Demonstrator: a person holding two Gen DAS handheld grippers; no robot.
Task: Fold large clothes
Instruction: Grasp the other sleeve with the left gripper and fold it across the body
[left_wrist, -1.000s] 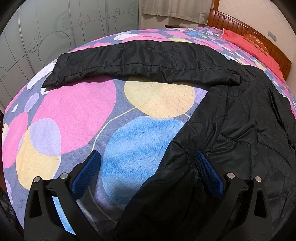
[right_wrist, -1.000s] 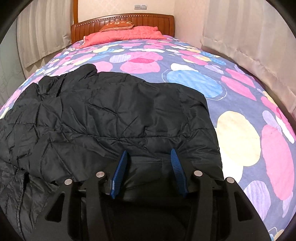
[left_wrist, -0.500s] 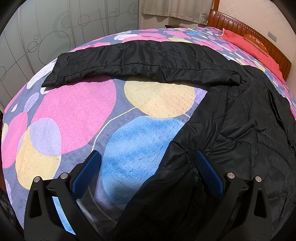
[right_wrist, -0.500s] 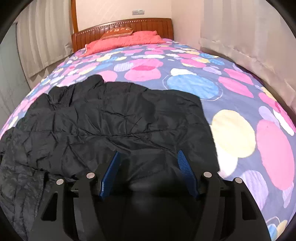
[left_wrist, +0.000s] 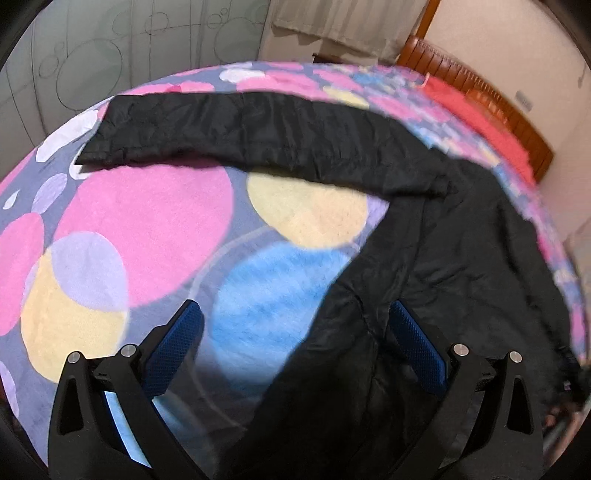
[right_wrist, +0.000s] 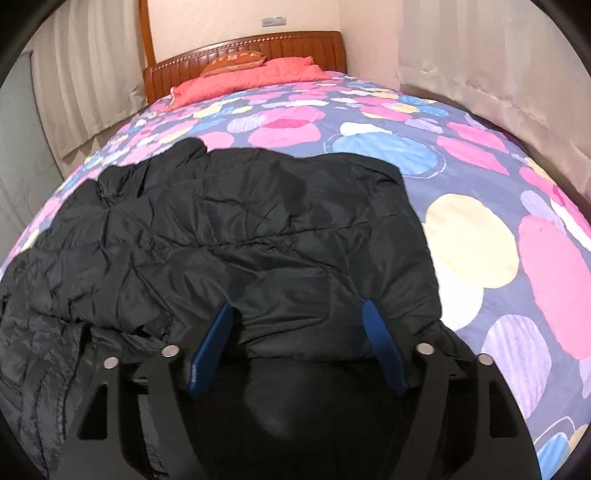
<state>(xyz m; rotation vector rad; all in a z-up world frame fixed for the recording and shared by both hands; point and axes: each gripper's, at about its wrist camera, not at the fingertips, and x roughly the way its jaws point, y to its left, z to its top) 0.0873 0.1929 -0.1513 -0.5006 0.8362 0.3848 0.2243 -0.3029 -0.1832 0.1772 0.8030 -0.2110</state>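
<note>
Left wrist view: left gripper (left_wrist: 295, 332) spread wide, clutching nothing, above the spotted bedspread (left_wrist: 147, 229), edge of the black jacket (left_wrist: 461, 258) lying loose between the blue pads, one sleeve (left_wrist: 258, 129) stretched flat across the bed. Right wrist view: right gripper (right_wrist: 299, 325) opening, jacket hem bulging between the pads without being pinched, garment spread toward the wooden headboard (right_wrist: 243, 55).

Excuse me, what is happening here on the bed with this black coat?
A person with tongs in each hand is folding a black padded jacket spread on the bed's circle-patterned bedspread. The right tongs are opening, with folded jacket fabric lying between the pads but not pinched. The left tongs stand wide open over the jacket's edge, holding nothing. One sleeve lies stretched out flat across the bedspread, not yet folded in.
</note>
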